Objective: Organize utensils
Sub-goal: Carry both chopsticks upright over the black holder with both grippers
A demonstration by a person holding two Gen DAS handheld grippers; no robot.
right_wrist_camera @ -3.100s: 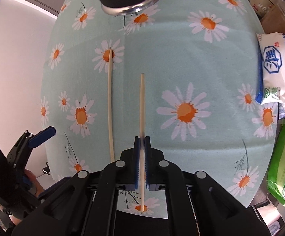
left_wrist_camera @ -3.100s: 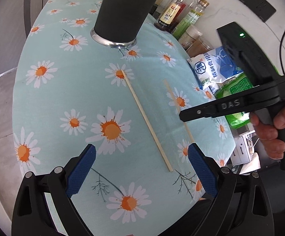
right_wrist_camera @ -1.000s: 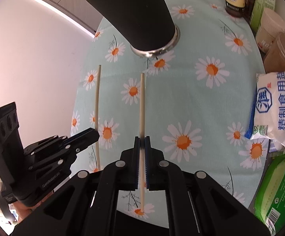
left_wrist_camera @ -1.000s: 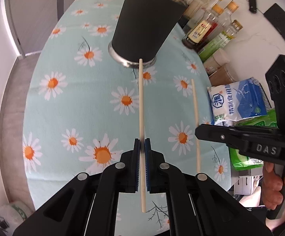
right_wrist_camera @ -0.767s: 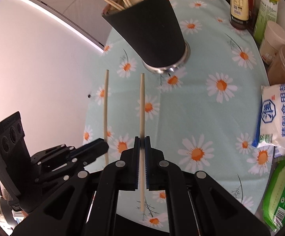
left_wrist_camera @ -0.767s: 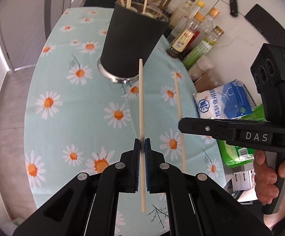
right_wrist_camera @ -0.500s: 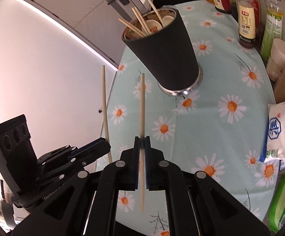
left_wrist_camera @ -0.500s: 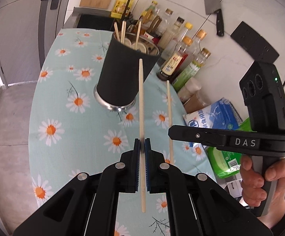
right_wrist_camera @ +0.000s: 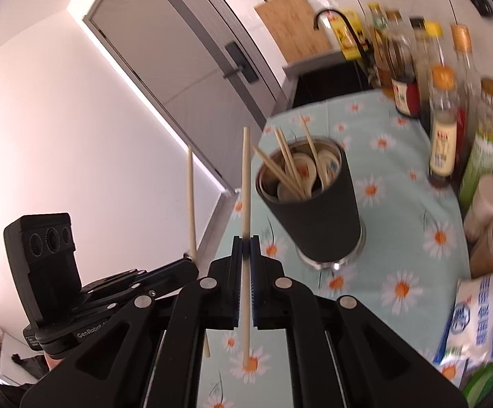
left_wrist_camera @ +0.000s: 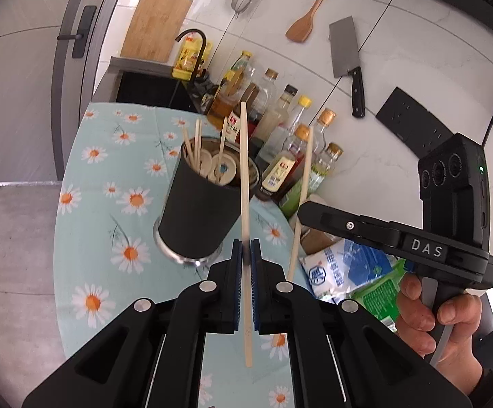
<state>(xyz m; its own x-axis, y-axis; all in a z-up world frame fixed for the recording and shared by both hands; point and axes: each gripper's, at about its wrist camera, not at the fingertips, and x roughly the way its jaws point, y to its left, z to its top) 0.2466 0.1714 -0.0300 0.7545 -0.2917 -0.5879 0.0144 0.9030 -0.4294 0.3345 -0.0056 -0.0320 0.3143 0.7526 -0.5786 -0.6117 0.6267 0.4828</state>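
Each claw (left (left_wrist_camera: 245, 253), right (right_wrist_camera: 245, 248)) grips a chopstick (left_wrist_camera: 244, 170) beside the crowded black holder (left_wrist_camera: 199, 210), bottles (left_wrist_camera: 280, 170) behind.

**What the two wrist views leave unclear**

The right wrist view is smeared with motion blur: labels on the row of glass condiment bottles (right_wrist_camera: 445, 125) cannot be read. The blue-and-white plastic salt bag (right_wrist_camera: 481, 316) runs off the right edge. In the left wrist view, the black cylindrical utensil holder (left_wrist_camera: 199, 214) hides the lower ends of the chopsticks and spoons inside it. The green packet (left_wrist_camera: 379, 292) lies partly behind the hand-held right gripper (left_wrist_camera: 302, 209).
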